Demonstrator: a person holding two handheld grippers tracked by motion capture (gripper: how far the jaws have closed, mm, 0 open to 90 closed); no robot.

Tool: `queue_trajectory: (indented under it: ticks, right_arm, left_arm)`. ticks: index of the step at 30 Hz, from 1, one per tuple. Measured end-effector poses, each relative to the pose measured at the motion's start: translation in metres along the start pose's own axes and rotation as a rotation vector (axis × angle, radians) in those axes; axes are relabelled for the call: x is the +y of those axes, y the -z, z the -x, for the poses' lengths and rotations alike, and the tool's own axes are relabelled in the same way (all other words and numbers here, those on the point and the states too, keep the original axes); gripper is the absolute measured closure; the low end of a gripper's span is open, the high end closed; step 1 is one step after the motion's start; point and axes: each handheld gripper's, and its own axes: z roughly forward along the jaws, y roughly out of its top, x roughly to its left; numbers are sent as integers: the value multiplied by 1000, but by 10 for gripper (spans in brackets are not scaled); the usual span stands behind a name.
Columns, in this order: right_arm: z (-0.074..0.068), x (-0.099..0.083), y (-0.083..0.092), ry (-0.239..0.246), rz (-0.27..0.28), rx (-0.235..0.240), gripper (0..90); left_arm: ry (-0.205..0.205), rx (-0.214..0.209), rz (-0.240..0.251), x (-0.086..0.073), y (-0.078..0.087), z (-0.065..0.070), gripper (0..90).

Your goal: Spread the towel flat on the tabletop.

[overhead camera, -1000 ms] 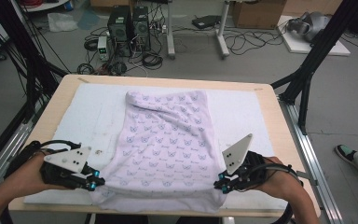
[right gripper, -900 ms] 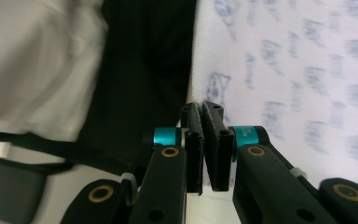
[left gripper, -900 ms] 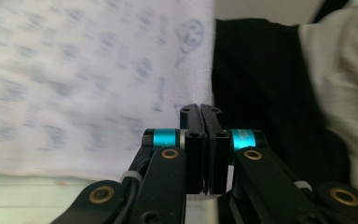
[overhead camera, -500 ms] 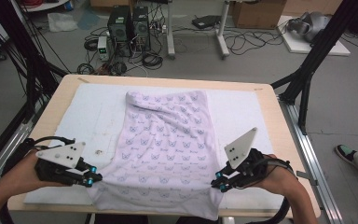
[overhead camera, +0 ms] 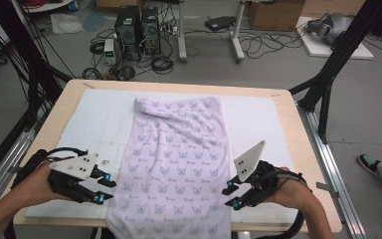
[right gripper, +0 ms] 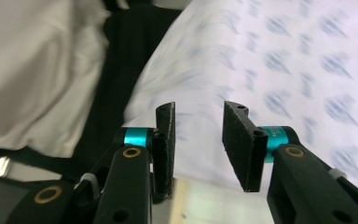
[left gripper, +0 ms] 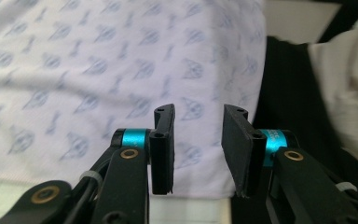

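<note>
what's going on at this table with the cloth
A person is laying out a pale lilac printed garment on a white padded table, with a two-jaw gripper in each hand. The left gripper sits at the garment's left edge and the right gripper at its right edge, both near the table's front. Both have just been opening their jaws, with nothing pinched between them. The garment lies mostly flat, its near end hanging over the front edge, with some wrinkles toward the far end.

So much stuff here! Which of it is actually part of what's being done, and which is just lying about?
In the job:
- patterned cloth
- left hand-held gripper, jaws just opened, nothing between them
- right hand-held gripper, likewise
- white mat under the cloth

Just lying about:
- computer towers
- floor cables
- cardboard box
</note>
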Motion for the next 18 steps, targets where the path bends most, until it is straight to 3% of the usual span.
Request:
queue_trajectory:
  ticks: [2,4,10,12,15,18]
  right_arm:
    - [5,0,-7,-17,-34,-42,578]
    - [9,0,-17,-26,-93,-90,571]
    - [25,1,-56,-59,-333,-160,567]
    - [31,1,-63,-66,-371,-182,573]
    - [39,3,-72,-69,-415,-191,600]
    - [46,4,-78,-63,-457,-214,632]
  left_arm:
    - [27,37,-45,-4,-10,-6,600]
    - [22,63,-101,-7,-24,-10,590]
    - [10,49,-203,-14,-62,-18,584]
    - [5,52,-236,-16,-68,-23,599]
    - [20,44,-242,-17,-75,-31,627]
    - [36,63,-267,-19,-82,-38,658]
